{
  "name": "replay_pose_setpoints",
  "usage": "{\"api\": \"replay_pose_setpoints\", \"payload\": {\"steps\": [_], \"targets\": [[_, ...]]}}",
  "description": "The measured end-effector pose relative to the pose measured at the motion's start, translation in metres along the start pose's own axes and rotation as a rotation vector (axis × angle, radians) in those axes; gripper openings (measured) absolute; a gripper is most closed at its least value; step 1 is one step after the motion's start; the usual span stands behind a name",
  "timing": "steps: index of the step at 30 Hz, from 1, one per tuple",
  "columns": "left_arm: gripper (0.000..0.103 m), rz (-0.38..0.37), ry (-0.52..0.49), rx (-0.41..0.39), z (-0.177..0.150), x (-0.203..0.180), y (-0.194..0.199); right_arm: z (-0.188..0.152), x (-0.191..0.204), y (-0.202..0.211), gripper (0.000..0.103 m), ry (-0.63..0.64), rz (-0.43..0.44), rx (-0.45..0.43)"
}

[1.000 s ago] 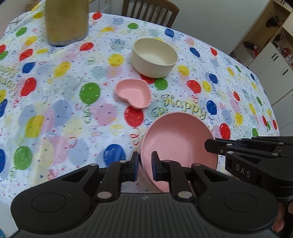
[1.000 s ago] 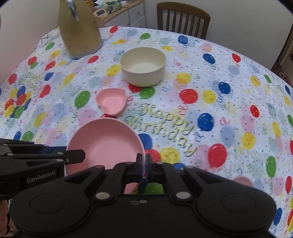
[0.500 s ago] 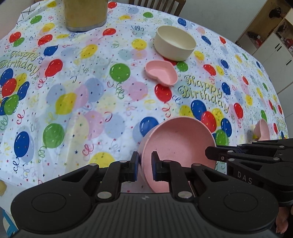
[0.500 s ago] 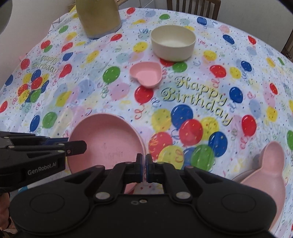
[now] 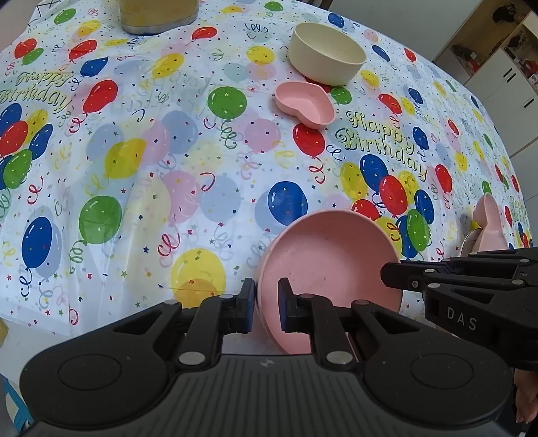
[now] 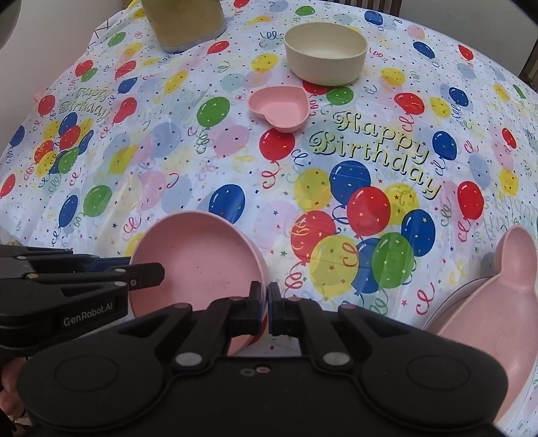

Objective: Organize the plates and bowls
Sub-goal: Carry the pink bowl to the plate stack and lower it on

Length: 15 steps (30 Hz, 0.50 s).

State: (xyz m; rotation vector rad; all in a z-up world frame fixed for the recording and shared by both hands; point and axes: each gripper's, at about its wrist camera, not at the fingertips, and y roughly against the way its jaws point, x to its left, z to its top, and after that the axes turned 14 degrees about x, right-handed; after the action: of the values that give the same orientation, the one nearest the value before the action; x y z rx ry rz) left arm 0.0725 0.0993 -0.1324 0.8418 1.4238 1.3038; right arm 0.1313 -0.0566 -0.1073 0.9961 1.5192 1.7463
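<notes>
A round pink bowl [image 5: 333, 269] [image 6: 201, 265] hangs tilted over the near part of the balloon-print tablecloth [image 5: 151, 161]. My left gripper [image 5: 265, 299] is shut on its left rim. My right gripper [image 6: 265, 302] is shut on the opposite rim, with a sliver of the rim showing between its pads. Each gripper shows from the side in the other's view: the right gripper [image 5: 437, 275] and the left gripper [image 6: 148, 272]. Farther back stand a cream bowl [image 5: 328, 57] [image 6: 325, 55] and a pink heart-shaped dish [image 5: 304, 104] [image 6: 279, 107].
A pink plate with an ear-shaped rim [image 6: 497, 292] [image 5: 487, 222] lies at the near right, on top of another dish. A tall yellow jug [image 5: 154, 16] [image 6: 183, 23] stands at the far left. Cabinets [image 5: 497, 60] line the wall at the right.
Both grippers have carried the pink bowl back toward the near edge, away from the heart dish and cream bowl. The eared pink plate has come into view at the right.
</notes>
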Motion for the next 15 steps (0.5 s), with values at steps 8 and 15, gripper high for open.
{"api": "replay_pose_setpoints", "payload": {"steps": [8, 15], "targets": [[0.014, -0.008, -0.004, 0.001, 0.0029, 0.0027, -0.0028, 0.0004, 0.0004, -0.0041, 0.008, -0.012, 0.002, 0.001], [0.014, -0.004, -0.018, -0.026, 0.0018, 0.005, 0.0053, -0.0003, 0.0037, 0.0025, 0.016, -0.012, -0.015, -0.022]]}}
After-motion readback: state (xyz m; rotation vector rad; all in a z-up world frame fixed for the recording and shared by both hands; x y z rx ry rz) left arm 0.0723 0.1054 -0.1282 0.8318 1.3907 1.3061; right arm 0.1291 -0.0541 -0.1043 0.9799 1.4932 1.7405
